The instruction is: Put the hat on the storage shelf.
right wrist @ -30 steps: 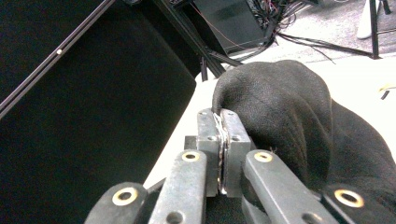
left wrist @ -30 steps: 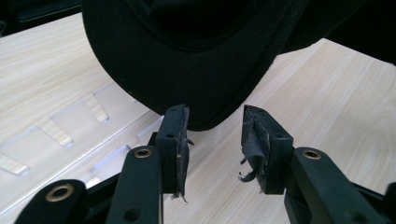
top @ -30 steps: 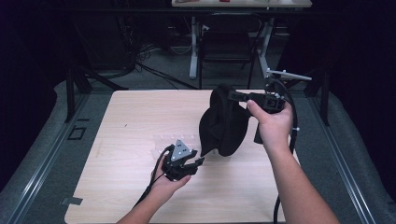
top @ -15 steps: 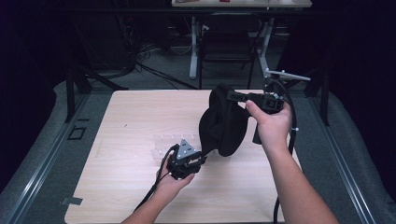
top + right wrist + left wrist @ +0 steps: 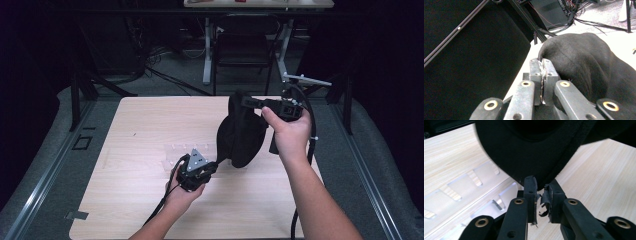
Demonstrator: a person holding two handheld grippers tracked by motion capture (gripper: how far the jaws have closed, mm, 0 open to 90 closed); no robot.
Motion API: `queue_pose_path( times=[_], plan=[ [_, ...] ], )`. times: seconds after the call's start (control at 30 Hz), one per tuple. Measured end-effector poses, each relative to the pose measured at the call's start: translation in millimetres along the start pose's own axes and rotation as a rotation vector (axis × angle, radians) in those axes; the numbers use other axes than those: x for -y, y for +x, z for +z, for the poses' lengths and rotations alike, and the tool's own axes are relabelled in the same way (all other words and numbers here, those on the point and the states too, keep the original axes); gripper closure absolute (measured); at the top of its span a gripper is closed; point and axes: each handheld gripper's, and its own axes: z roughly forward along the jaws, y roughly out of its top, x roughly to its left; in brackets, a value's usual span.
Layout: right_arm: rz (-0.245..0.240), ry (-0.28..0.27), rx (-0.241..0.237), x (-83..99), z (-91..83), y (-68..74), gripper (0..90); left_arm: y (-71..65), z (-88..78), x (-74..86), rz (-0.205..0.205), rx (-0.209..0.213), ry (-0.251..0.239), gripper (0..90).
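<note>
1. The right hand-held gripper (image 5: 250, 101) is hanging above the tabletop (image 5: 140, 130), its jaws pressed together and pinching the upper edge of a black cloth bag (image 5: 242, 135).
2. The bag is drooping below and beside that gripper, its lower end reaching toward the left hand-held gripper (image 5: 212, 165).
3. The left hand-held gripper's jaws are standing slightly apart, their tips right at the bag's bottom rim (image 5: 534, 173); contact is unclear.
4. A clear plastic tray (image 5: 464, 192) is lying on the tabletop beside the left hand-held gripper.
</note>
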Motion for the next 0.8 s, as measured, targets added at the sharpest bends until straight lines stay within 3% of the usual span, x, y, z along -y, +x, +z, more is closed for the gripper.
queue_pose_path(
  times=[0.2,0.4,0.67,0.8],
  plan=[
    [-0.008,0.007,-0.015,-0.7,3.5,4.1,88.8,-0.6,-0.1,0.4,-0.001,0.0,-0.006,82.1],
    [-0.01,0.011,-0.026,-0.9,9.0,7.8,88.8,-0.7,-0.3,0.4,-0.043,-0.001,-0.004,82.2],
    [-0.008,0.038,-0.039,0.5,23.2,12.0,88.8,-2.4,4.3,4.5,-0.06,-0.036,0.015,82.2],
    [-0.008,0.047,-0.048,2.2,27.9,13.7,88.8,1.1,4.7,9.4,-0.085,-0.027,0.007,82.3]
  ],
)
